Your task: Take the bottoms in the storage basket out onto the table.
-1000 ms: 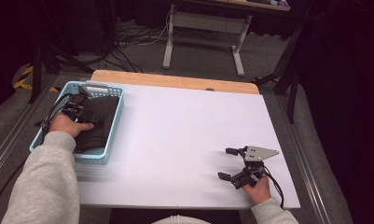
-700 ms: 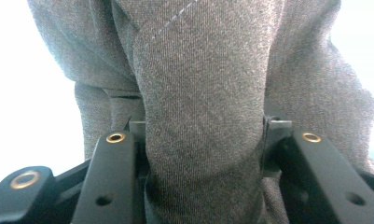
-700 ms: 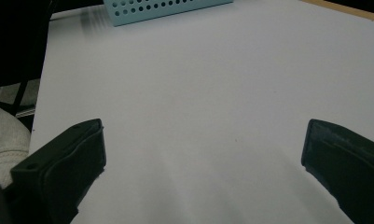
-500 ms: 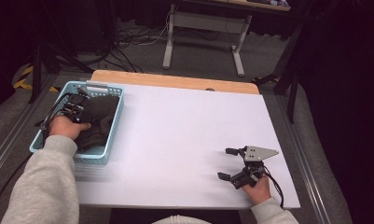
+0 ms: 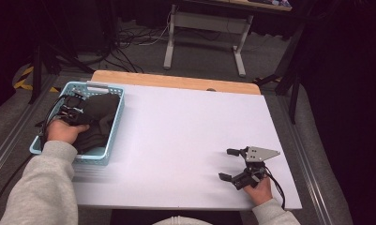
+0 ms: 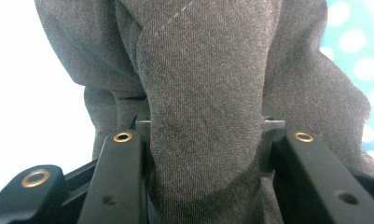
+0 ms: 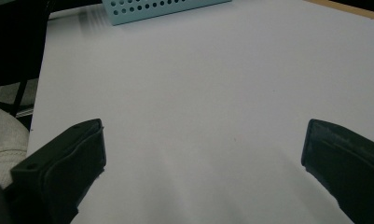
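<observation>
Cloth (image 6: 198, 107) now sits squeezed between the two black jaws of your left tongs (image 6: 203, 154); those jaws have just been closing, and in the left gripper view a thick fold of the dark grey cloth bulges up between them, with more of it bunched above and to both sides. So you have your grab. In the high view your left tongs (image 5: 72, 108) are down inside the light blue basket (image 5: 111, 140), at its left side, and the dark cloth (image 5: 97, 119) lies heaped just to the right of them, still in the basket. Your hand (image 5: 61, 132) has hardly moved from a second ago; the jaws are what changed. To me this means the picking-up part is done and the lifting part comes next, so pull up slowly, because the rest of the cloth may drag on the basket wall. Your right tongs (image 5: 236, 165) rest far off, near the front right of the white table (image 5: 176, 140), with their jaws wide apart and nothing between them but bare table, as the right gripper view shows. They look ready to help once the cloth comes out.
</observation>
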Motion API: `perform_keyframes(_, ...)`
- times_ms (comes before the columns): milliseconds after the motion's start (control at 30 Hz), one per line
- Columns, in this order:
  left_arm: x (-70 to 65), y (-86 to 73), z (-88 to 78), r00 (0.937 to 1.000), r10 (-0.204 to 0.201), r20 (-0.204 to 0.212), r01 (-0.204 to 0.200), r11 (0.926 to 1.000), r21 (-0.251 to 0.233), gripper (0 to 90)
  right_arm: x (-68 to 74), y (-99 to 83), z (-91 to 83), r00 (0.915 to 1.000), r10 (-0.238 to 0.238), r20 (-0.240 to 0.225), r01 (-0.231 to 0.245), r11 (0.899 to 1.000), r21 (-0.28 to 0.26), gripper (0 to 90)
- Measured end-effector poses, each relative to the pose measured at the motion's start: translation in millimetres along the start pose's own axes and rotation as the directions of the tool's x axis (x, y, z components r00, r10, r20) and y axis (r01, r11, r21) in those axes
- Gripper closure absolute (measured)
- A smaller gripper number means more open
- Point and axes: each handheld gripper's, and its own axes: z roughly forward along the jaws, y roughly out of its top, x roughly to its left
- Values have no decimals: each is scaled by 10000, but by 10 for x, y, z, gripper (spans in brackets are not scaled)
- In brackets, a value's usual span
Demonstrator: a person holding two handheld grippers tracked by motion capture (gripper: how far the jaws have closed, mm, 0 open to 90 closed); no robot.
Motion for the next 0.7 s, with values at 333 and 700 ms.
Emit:
perform_keyframes(333,25,-75,-161,9997,-198,-161,172,9895,-1436,591,-2,-2,2,10000,38,-40,-38,10000,4,6)
perform_keyframes(700,-13,-154,-307,9982,-185,-573,14,9586,-2849,591,-1,-3,14,9999,73,-119,-72,10000,65,6)
